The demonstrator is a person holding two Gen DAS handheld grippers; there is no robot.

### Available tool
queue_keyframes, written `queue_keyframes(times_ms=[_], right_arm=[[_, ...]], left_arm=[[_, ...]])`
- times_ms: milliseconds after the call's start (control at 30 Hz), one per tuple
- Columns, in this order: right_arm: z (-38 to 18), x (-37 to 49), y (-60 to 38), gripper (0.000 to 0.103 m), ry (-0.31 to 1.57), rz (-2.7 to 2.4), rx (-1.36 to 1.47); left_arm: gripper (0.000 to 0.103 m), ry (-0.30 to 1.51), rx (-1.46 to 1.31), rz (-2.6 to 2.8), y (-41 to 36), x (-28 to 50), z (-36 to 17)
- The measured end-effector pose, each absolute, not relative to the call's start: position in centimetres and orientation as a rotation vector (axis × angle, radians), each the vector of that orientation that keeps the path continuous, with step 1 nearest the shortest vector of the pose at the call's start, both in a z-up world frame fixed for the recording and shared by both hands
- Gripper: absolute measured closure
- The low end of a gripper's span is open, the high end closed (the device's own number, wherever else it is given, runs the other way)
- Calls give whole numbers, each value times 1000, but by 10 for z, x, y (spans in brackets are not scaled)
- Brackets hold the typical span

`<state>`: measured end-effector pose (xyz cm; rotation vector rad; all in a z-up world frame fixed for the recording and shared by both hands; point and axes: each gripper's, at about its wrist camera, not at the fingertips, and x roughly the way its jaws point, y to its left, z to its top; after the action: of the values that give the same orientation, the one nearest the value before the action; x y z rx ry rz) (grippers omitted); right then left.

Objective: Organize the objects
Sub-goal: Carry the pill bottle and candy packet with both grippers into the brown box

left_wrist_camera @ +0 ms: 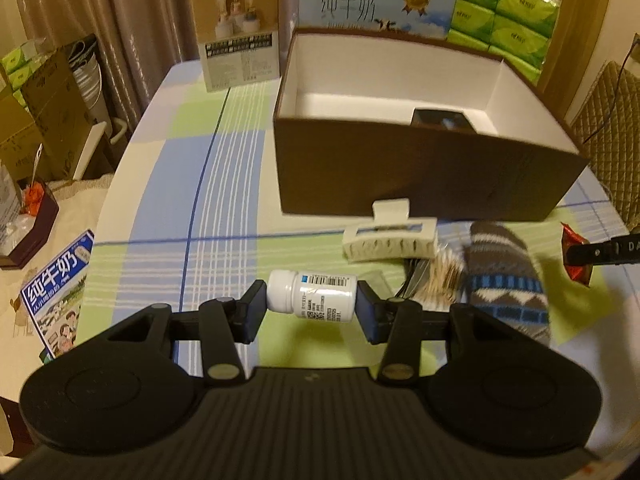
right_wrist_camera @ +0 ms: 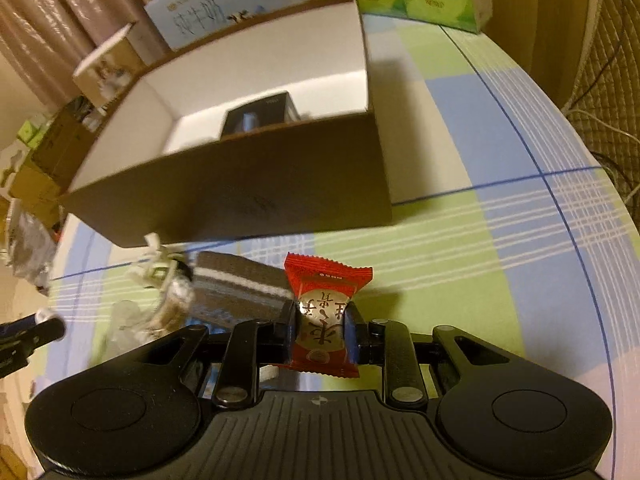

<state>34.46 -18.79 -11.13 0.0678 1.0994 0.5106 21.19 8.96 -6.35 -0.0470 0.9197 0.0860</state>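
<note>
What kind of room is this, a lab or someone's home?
Most likely a home dining area: a table with a checked tablecloth, curtains behind it, stacked green tissue packs and a milk carton box.

Pill bottle and sweet held above the checked cloth, brown box waiting open

A white pill bottle (left_wrist_camera: 312,296) lies sideways, cap to the left, pinched at both ends. A red-wrapped sweet (right_wrist_camera: 323,316) is squeezed at its middle. Behind them, the brown box (left_wrist_camera: 420,168), white inside, holds one dark item (left_wrist_camera: 440,118); a cream hair claw (left_wrist_camera: 390,236) and patterned knit sock (left_wrist_camera: 506,280) lie before it.
</note>
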Motion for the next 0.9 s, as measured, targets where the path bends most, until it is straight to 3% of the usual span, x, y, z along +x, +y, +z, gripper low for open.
queue_keyframes(times_ms=[500, 900], right_arm=[[-34, 369, -146, 82, 927, 711, 113], [-41, 439, -99, 82, 914, 718, 92]], left_arm=[[61, 809, -33, 19, 72, 282, -5], [61, 820, -17, -43, 48, 396, -9]])
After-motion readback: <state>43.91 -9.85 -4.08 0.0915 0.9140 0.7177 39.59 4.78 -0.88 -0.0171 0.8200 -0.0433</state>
